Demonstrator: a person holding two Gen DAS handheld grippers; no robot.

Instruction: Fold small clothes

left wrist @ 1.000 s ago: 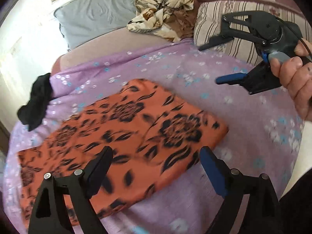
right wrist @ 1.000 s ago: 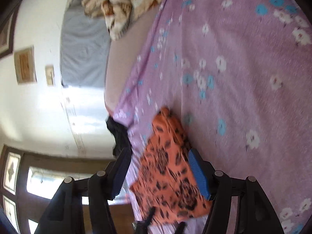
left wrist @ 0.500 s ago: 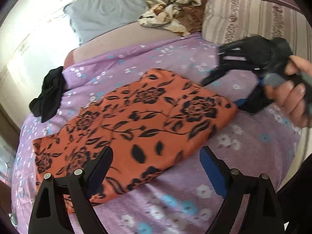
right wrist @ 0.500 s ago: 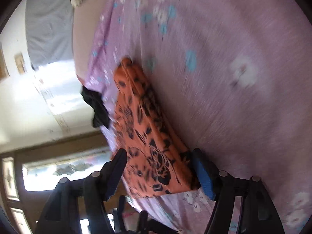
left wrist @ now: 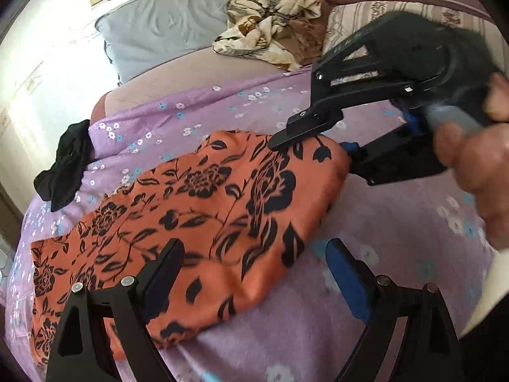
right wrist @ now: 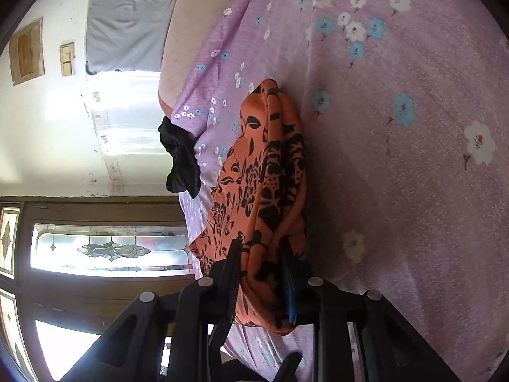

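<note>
A: Where is the right gripper (right wrist: 262,281)?
B: Its fingers are pinched on a corner of the orange cloth (right wrist: 270,184). In its own view the fabric bunches thick between the two pads, one black, one blue. From the left wrist view the same gripper (left wrist: 313,148) sits at the cloth's (left wrist: 178,232) far right corner, one finger on top of the fabric and the blue one at its edge, with the person's hand (left wrist: 470,165) around the handle.

A: And the left gripper (left wrist: 254,273)?
B: Spread wide, holding nothing. Its black finger hangs over the near edge of the cloth, and its blue finger is over bare sheet (left wrist: 381,222) just to the right of the cloth. I cannot tell whether either touches anything.

A: How does the cloth lie?
B: Folded into a long strip with a black flower print, flat on the purple flowered sheet, running from the near left to the far right. Only the pinched corner is gathered up.

A: What else is on the bed?
B: A black garment (left wrist: 65,165) at the left edge of the sheet, apart from the cloth. Farther back are a grey pillow (left wrist: 165,38), a crumpled beige floral cloth (left wrist: 270,22) and a striped pillow (left wrist: 356,19). In the right wrist view the black garment (right wrist: 179,159) is just beside the cloth's far end.
</note>
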